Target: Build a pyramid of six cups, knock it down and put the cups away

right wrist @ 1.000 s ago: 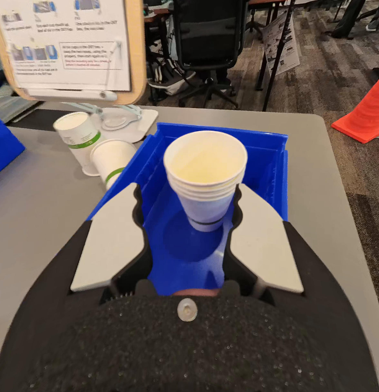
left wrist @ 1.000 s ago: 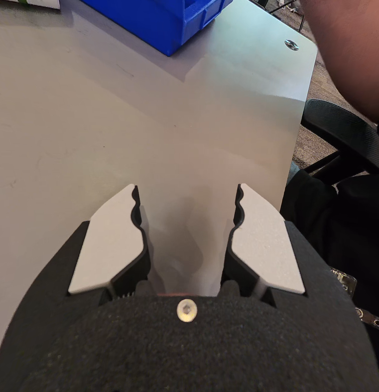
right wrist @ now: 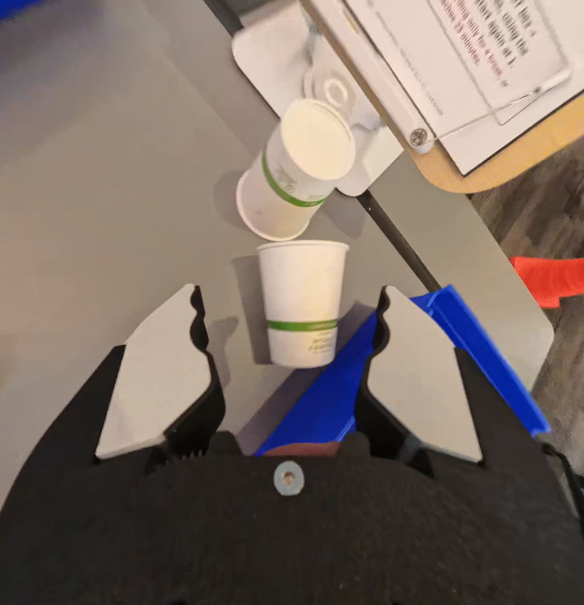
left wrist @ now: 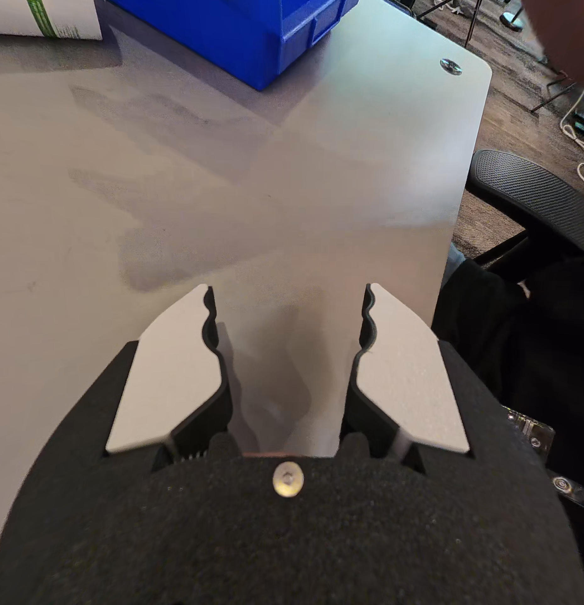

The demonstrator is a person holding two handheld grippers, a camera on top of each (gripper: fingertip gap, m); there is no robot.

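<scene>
In the right wrist view, a white paper cup with a green band (right wrist: 302,301) lies on its side on the grey table, just ahead of my open, empty right gripper (right wrist: 290,291). A second such cup (right wrist: 294,176) lies tipped beyond it, against a white stand base. The blue bin (right wrist: 464,353) edge runs under my right finger. In the left wrist view, my left gripper (left wrist: 289,288) is open and empty over bare table. A blue bin (left wrist: 251,36) is ahead and a cup (left wrist: 45,19) shows at the top left.
A sign board on a white stand (right wrist: 480,82) hangs over the table's far edge. An orange object (right wrist: 552,281) lies on the floor beyond. A black mesh chair (left wrist: 529,203) and a person's dark clothing (left wrist: 513,343) sit at the table's right edge.
My right gripper has left the stack of cups in the blue bin and swung left toward the two loose cups on the table. The left gripper has shifted slightly, bringing a cup into view.
</scene>
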